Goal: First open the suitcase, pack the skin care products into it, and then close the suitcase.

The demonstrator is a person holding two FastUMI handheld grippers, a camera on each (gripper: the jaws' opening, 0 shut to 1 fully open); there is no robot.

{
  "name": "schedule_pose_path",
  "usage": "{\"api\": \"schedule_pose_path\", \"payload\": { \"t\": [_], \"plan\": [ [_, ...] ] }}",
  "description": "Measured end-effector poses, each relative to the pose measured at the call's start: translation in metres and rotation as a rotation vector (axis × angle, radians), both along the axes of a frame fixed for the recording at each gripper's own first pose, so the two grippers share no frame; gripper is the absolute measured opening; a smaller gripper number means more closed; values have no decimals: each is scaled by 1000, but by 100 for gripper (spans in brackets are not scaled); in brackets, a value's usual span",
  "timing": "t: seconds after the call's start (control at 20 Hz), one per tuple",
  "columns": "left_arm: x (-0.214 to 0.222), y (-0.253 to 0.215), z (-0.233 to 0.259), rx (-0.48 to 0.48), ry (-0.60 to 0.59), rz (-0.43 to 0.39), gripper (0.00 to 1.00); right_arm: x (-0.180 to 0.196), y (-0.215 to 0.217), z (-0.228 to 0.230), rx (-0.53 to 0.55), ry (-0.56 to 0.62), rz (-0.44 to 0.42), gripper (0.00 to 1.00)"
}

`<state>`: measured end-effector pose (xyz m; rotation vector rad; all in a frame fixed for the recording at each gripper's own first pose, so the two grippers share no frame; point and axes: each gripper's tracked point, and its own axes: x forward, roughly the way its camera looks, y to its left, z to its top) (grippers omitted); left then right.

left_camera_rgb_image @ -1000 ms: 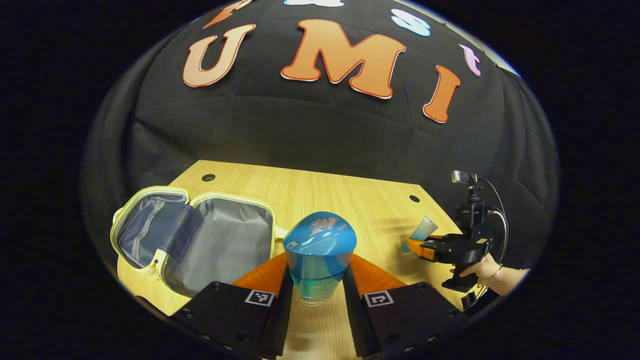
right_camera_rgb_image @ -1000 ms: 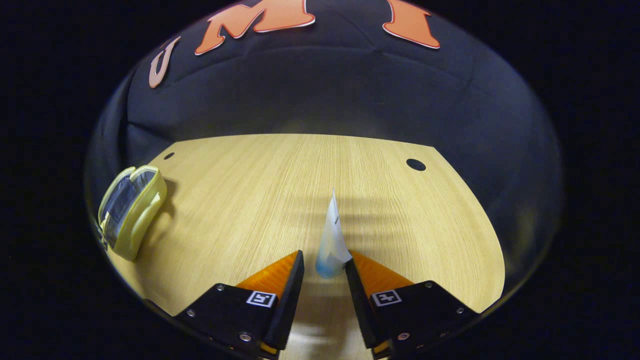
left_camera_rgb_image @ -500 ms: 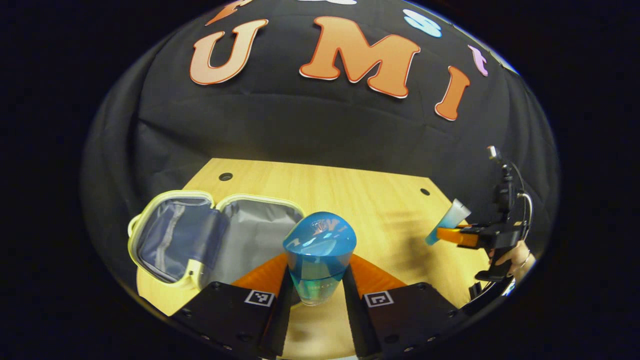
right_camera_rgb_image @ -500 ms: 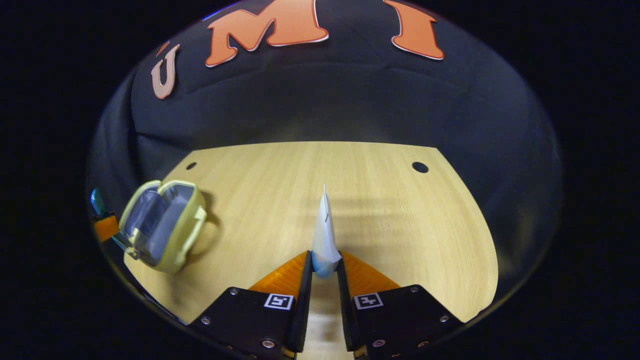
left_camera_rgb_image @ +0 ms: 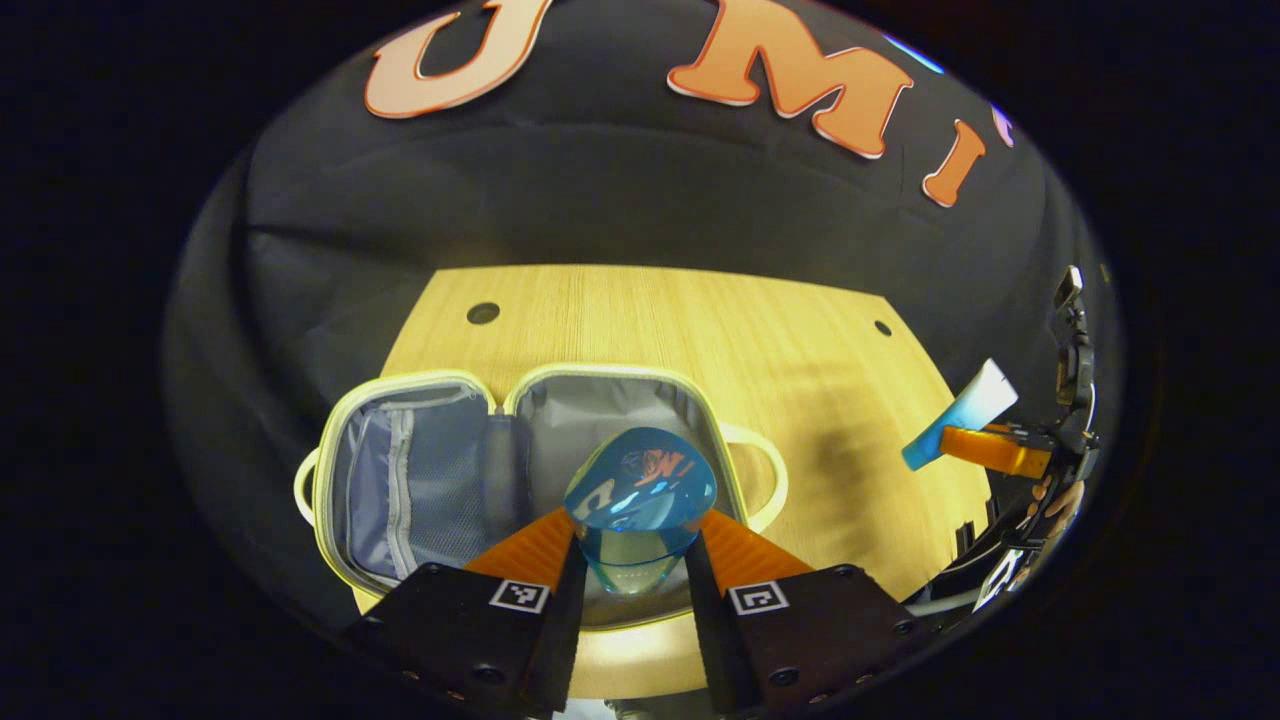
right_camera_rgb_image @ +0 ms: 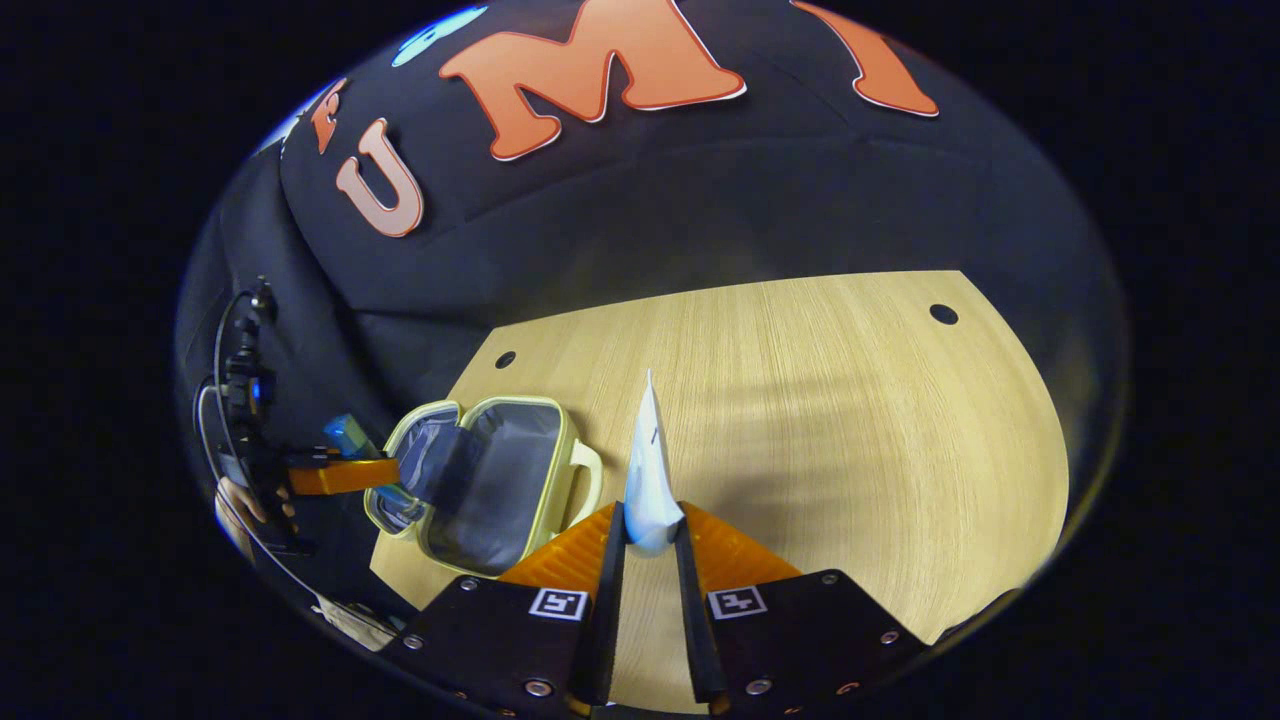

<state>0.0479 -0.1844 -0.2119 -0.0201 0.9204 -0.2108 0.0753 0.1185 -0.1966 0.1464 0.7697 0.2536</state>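
The left gripper (left_camera_rgb_image: 628, 560), jaws pinching the blue bottle (left_camera_rgb_image: 640, 500), is now hovering over the open suitcase (left_camera_rgb_image: 440, 480); the right gripper (right_camera_rgb_image: 648, 545), pinching the tube (right_camera_rgb_image: 648, 470), is closing in beside the suitcase, so packing looks imminent.

light wood table (left_camera_rgb_image: 640, 320) w/ round holes near back corners, black cloth wall (left_camera_rgb_image: 600, 200) behind

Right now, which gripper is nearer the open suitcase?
Left. The left gripper, shut on the blue bottle, hangs over the suitcase. The right gripper, shut on the tube, is off beside its handle.
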Motion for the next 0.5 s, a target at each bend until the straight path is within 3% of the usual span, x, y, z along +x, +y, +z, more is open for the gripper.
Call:
{"api": "schedule_pose_path", "payload": {
  "t": [0.1, 0.2, 0.3, 0.5],
  "plan": [
    [2, 0, -33, -18, 149, -2, 51, -10, 0, 1, -15, -1, -20, 30],
    [7, 0, -56, 46, 218, -36, 51, -20, -1, -2, 5, 20, -50, 30],
    [12, 2, -68, 106, 259, -58, 51, -28, -8, -7, 4, 35, -78, 30],
    [29, -2, -83, 131, 299, -32, 51, -36, -23, -11, -16, 58, -119, 30]
  ]
}}
